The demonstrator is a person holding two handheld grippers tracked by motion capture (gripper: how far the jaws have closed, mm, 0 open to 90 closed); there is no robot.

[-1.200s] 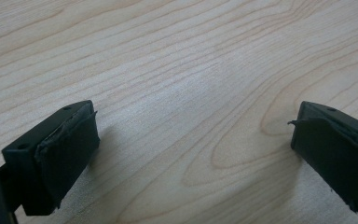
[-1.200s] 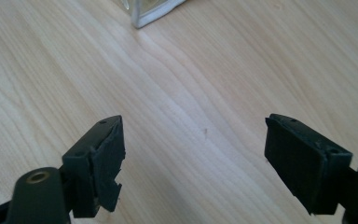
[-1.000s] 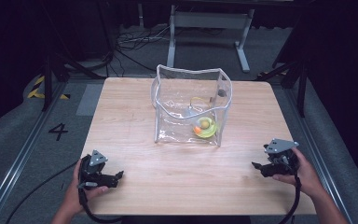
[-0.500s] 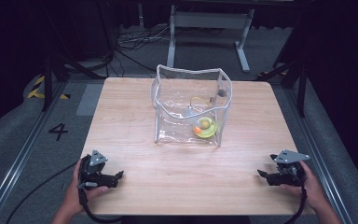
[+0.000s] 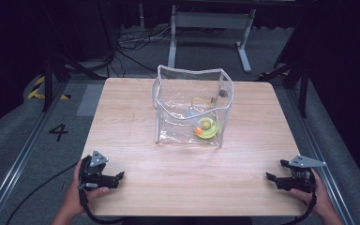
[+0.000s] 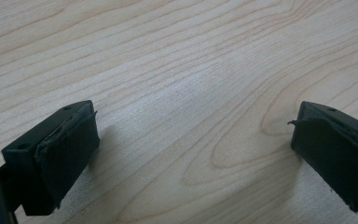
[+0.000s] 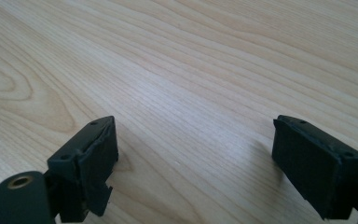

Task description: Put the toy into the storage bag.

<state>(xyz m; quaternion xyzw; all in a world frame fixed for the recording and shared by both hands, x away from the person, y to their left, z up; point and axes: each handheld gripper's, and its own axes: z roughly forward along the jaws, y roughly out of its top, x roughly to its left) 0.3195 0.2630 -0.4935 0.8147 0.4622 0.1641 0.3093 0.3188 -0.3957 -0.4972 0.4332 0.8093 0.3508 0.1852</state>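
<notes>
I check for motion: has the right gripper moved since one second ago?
Yes. The right gripper went toward the near edge of the table, away from the clear bag.

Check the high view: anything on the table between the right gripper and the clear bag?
Nothing: the high view shows bare wood of the table between the right gripper and the clear bag.

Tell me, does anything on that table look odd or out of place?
Little stands out. The clear bag stands upright mid-table, its rim wavy, a yellow-green toy inside. The left gripper's pads look frayed at the edges.
</notes>
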